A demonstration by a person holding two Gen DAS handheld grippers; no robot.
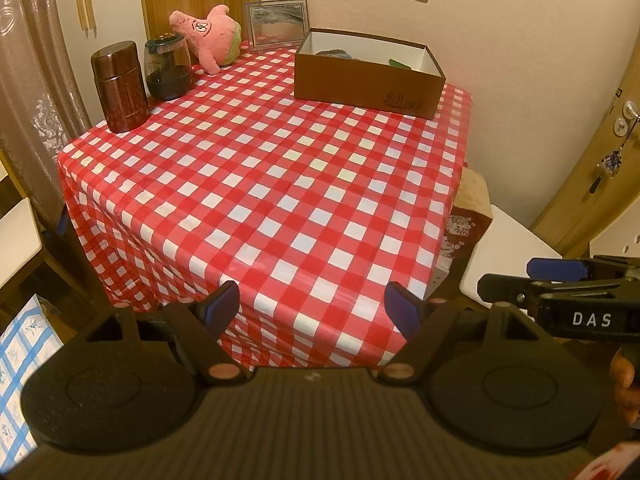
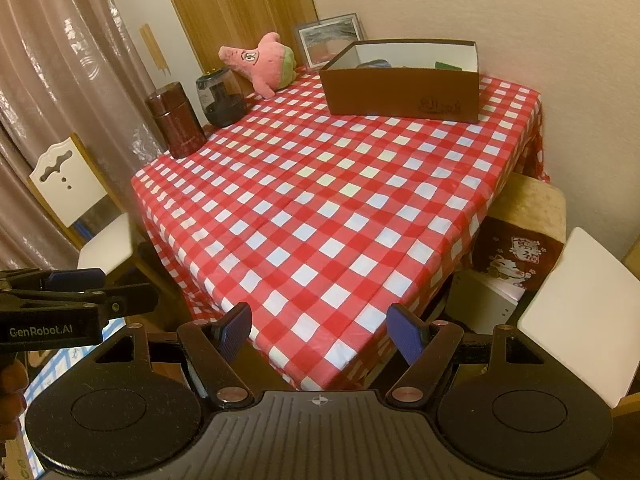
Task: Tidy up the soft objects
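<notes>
A pink star plush (image 1: 210, 34) (image 2: 262, 62) lies at the far left corner of the red-checked table (image 1: 280, 168) (image 2: 328, 200). A brown open box (image 1: 368, 68) (image 2: 404, 80) stands at the far right; soft items show partly inside it. My left gripper (image 1: 316, 306) is open and empty, held back off the table's near corner. My right gripper (image 2: 320, 332) is open and empty, also off the near edge. Each gripper shows in the other's view: the right one (image 1: 532, 276) and the left one (image 2: 104, 288).
A brown canister (image 1: 120, 86) (image 2: 176, 120) and a dark glass jar (image 1: 168, 66) (image 2: 220, 98) stand along the left edge. A picture frame (image 1: 276, 22) (image 2: 330, 38) leans on the wall. White chairs (image 2: 76, 188) (image 2: 576, 320) flank the table. A padded stool (image 2: 528, 208) sits at right.
</notes>
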